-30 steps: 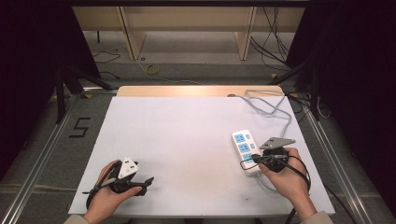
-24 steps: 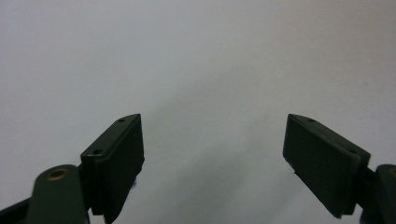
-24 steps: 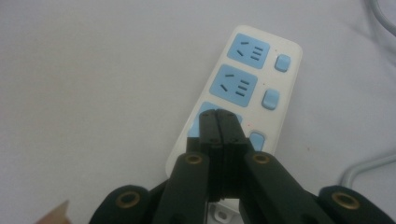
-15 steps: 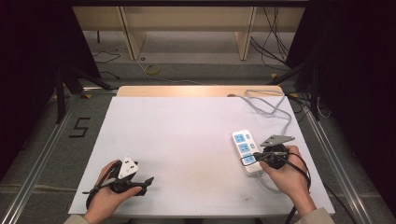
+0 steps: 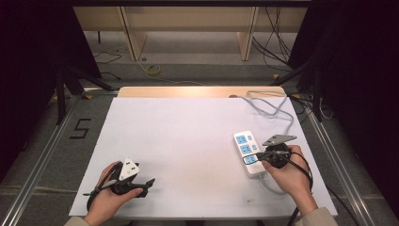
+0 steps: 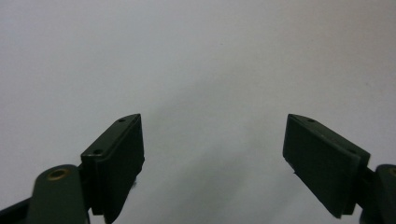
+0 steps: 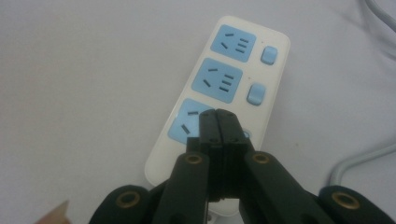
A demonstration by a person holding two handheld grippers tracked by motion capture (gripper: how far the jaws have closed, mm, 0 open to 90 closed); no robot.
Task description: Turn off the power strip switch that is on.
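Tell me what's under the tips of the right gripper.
The right gripper, jaws closed, sits over the power strip's nearest blue socket. The spot beneath the tips, by that socket's switch, is covered.

Nearest switch (image 7: pixel 246 135) behind closed jaws.

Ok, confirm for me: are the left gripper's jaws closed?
No, the left gripper has its jaws spread wide apart, with bare white table showing between them.

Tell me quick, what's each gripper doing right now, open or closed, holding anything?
Left gripper: open, jaws wide apart, holding nothing, over the bare white table.
Right gripper: closed, jaws pressed together, nothing between them, over the near end of the power strip.
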